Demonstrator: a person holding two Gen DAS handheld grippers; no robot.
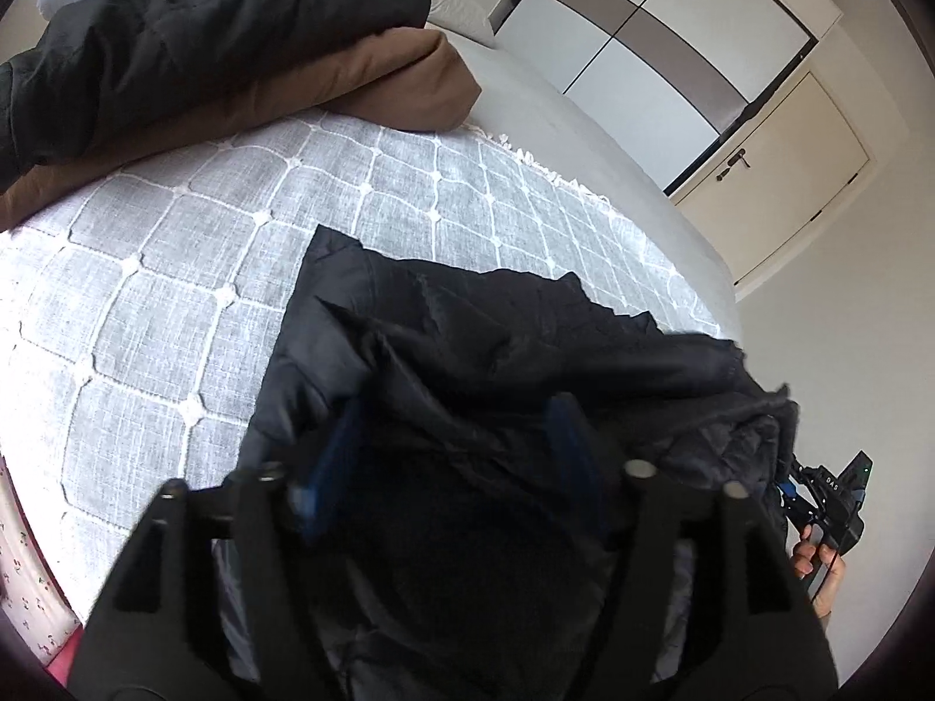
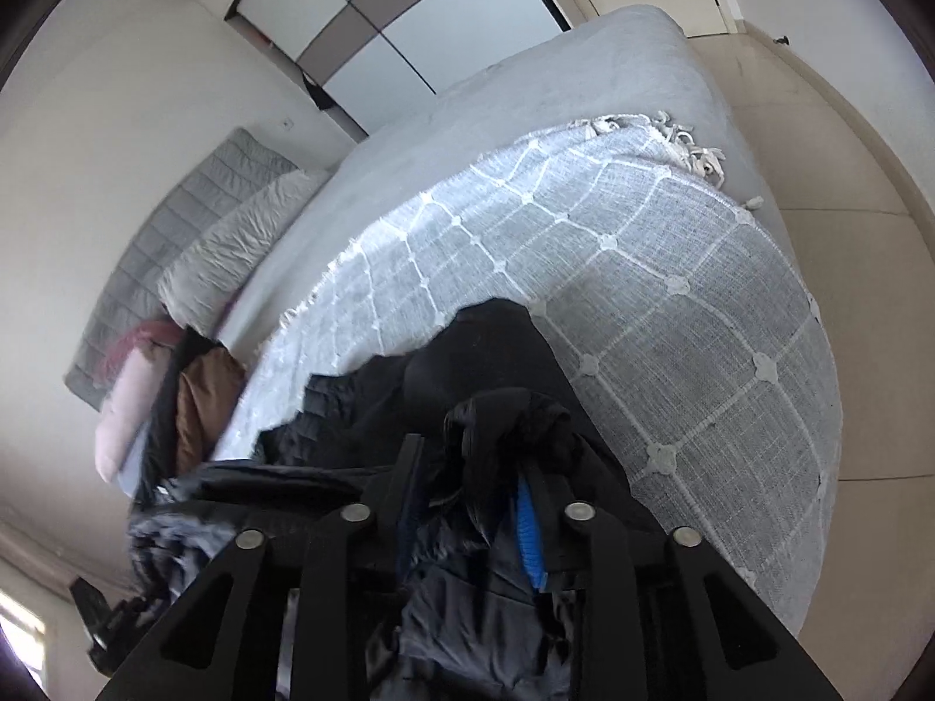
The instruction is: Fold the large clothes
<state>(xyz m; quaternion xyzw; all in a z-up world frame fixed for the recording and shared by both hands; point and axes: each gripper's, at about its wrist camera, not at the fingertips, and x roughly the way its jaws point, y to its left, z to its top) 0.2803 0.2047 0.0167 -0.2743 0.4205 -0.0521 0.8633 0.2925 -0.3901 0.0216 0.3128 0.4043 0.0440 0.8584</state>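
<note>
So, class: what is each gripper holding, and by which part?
Both hold the black jacket: the left gripper and right gripper each pinch bunched fabric along its near edge; which part exactly cannot be told.

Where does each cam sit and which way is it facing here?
Left wrist: sits on the left tool, looks along its fingers over the black jacket to the checked bedspread and wardrobe; the right tool and the person's hand show at right.
Right wrist: sits on the right tool, looks along the bed toward the pillows; its own fingers show.
Shared: jacket, bedspread, wardrobe, folded clothes pile.
</note>
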